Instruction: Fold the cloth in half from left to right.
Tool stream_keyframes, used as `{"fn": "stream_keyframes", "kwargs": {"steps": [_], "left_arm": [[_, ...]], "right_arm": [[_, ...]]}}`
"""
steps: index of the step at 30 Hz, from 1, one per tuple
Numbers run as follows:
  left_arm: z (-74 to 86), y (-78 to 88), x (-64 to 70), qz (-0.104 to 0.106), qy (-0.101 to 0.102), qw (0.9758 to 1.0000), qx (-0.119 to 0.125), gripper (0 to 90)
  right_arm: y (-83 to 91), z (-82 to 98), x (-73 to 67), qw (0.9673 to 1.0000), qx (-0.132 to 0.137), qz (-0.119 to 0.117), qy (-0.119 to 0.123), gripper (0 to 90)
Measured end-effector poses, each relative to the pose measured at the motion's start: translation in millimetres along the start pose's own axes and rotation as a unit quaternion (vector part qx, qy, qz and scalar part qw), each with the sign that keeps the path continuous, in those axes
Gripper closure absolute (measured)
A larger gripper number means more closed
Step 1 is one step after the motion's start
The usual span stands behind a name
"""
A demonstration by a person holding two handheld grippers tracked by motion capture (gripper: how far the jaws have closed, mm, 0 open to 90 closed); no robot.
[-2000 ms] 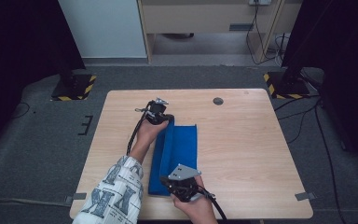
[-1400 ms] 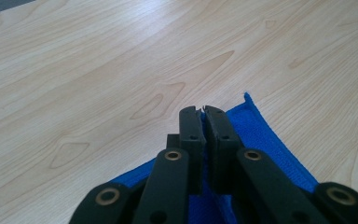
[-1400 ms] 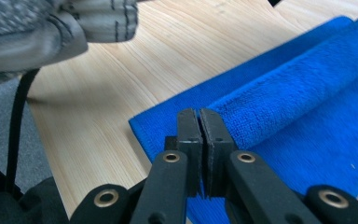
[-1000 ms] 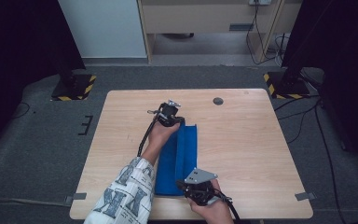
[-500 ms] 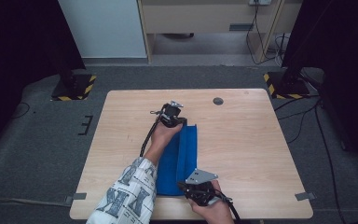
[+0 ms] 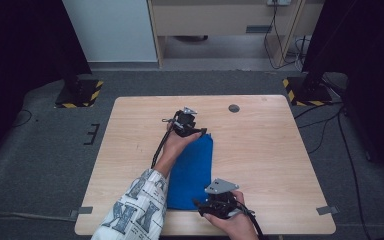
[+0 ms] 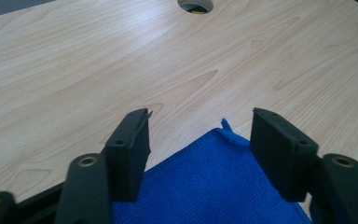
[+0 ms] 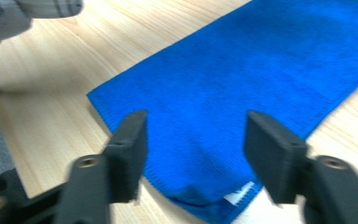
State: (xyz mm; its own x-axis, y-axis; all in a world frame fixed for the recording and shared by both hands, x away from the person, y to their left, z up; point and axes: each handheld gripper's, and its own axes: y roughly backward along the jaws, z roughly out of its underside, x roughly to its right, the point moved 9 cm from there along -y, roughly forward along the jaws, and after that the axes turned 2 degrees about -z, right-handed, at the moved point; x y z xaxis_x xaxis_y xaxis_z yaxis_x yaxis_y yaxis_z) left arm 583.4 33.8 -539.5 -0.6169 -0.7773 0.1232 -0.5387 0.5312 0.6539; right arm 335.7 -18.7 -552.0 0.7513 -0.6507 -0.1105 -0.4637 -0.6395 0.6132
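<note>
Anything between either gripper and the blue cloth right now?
Nothing visible. Both jaw pairs have just been opening: the left gripper stands over the blue cloth's far corner, the right gripper over its near end, cloth lying flat between them.

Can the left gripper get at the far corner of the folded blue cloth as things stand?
Probably yes. The left gripper has just been opening its jaws, and the folded blue cloth has its corner lying flat between them on the bare wooden table, with nothing in the way.
</note>
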Motion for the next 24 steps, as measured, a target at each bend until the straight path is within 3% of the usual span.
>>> {"fn": "stream_keyframes", "kwargs": {"steps": [4,10,15,19,24], "left_arm": [[-1.3,7.0,1.8,0.007,-0.007,0.9999,0.004,30.9],[0.9,20.7,-0.3,0.005,-0.018,0.9998,0.010,21.1],[4.0,31.3,-4.0,0.011,-0.014,0.9997,0.016,14.0],[8.1,37.0,-4.4,0.019,-0.015,0.9996,0.015,13.9],[16.1,43.1,-5.7,0.009,-0.019,0.9997,0.012,13.2]], "right_arm": [[1.3,-1.6,9.1,0.9999,0.004,0.008,-0.009,18.1],[2.2,-6.3,25.7,0.9997,0.010,0.018,-0.014,9.9],[-0.4,-12.6,45.3,0.9996,0.011,0.023,-0.008,9.9],[-3.1,-18.6,62.3,0.9997,0.009,0.023,0.000,13.9],[-7.6,-25.0,80.0,0.9997,-0.001,0.021,0.009,15.9]]}}
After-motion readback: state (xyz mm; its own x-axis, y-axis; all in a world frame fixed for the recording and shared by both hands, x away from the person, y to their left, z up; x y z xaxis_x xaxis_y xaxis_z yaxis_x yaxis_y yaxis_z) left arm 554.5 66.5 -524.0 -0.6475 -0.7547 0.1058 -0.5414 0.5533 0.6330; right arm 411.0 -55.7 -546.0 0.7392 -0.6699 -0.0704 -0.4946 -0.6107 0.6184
